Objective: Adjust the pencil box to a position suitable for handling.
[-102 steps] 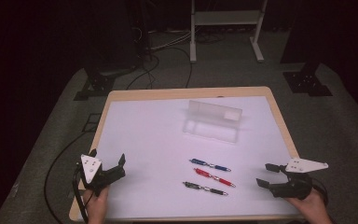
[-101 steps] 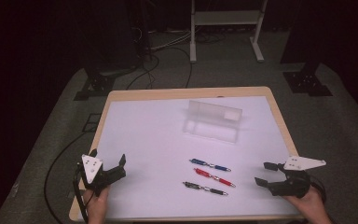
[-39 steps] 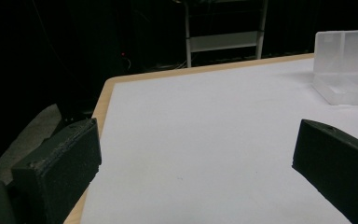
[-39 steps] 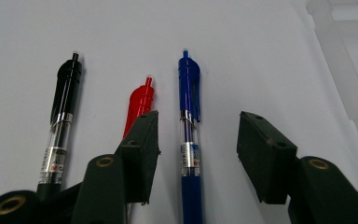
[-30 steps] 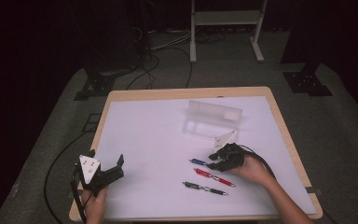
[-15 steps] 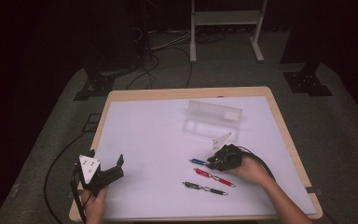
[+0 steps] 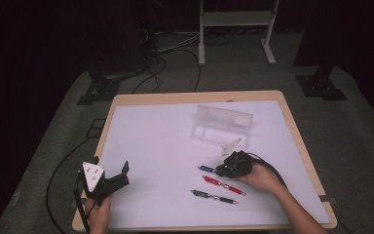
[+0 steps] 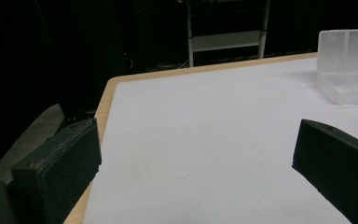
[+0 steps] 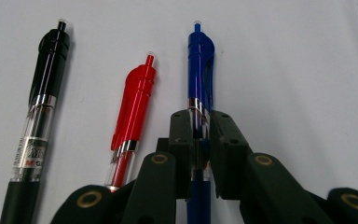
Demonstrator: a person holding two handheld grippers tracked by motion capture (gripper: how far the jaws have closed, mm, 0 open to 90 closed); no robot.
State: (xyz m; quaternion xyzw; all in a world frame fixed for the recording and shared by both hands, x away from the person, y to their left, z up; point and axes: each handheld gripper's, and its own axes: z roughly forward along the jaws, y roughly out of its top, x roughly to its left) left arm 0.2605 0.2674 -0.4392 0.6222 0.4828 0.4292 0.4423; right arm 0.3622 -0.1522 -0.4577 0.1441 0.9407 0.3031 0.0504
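Three pens lie side by side on the white table top: a blue pen [image 9: 200, 60] [image 7: 206, 168], a red pen [image 9: 133, 100] [image 7: 224, 185] and a black pen [image 9: 42, 93] [image 7: 214, 197]. My right gripper [image 9: 199, 133] [image 7: 222, 169] has just closed its jaws on the blue pen's barrel, and the pads press it from both sides. The pen still lies flat on the table. At the near left corner my left gripper [image 7: 119, 176] [image 8: 191, 158] stands open, with only bare table between its jaws.
A clear plastic case [image 7: 221, 124] [image 8: 347, 65] lies open behind the pens, its lid upright. The wooden table rim [image 7: 195, 97] runs along the far side. Cables and stand feet [image 7: 319, 80] lie on the dark floor beyond.
The right gripper came from the near right corner to the blue pen and its jaws have shut on it. The left gripper has not moved.
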